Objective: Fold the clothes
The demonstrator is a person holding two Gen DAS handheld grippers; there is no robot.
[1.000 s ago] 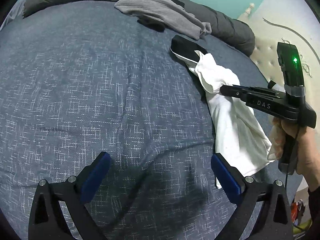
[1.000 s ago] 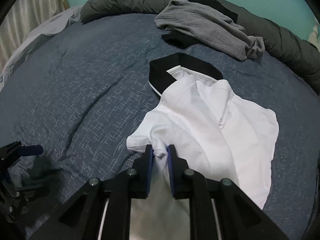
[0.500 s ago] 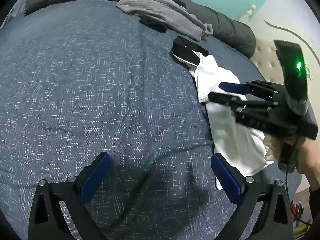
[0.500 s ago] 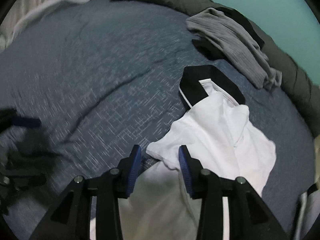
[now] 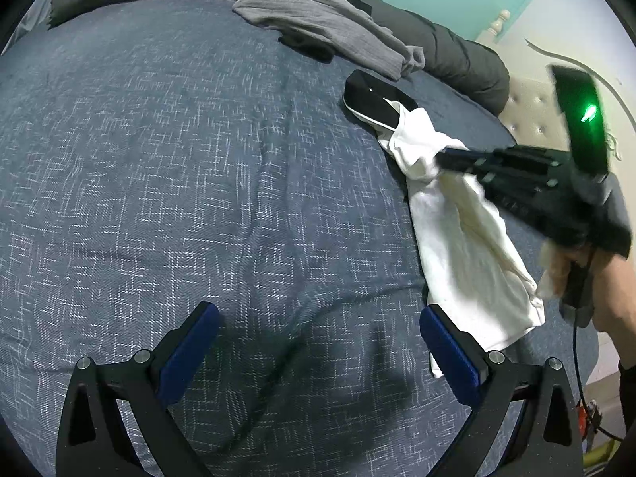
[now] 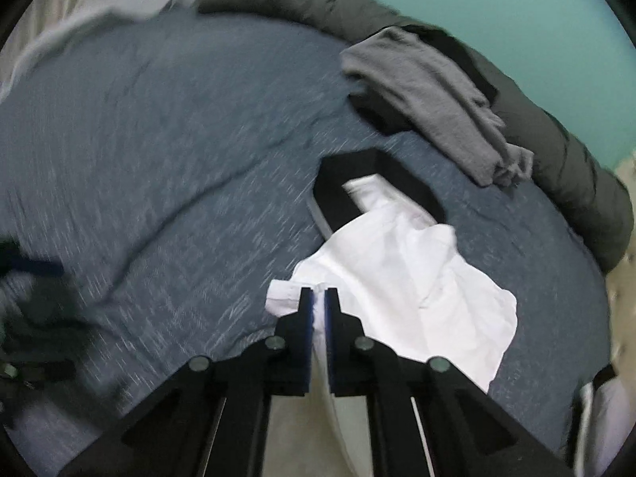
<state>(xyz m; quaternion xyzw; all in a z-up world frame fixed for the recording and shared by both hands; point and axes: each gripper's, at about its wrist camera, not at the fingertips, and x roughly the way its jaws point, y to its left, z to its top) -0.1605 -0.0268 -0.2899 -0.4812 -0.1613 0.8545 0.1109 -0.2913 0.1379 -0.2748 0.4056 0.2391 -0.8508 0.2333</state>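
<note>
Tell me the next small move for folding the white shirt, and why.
Probably bring the left gripper over to the white shirt and pinch another edge. The right gripper is shut on a bunched fold, while the left hangs open over bare bedspread.

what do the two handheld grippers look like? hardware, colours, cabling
Both are matte black scissor-style frames with silver pivot bolts and blue finger pads. The right gripper has a black top module with a green LED, a black cable trailing from its handle, and a dark sleeve behind it.
</note>
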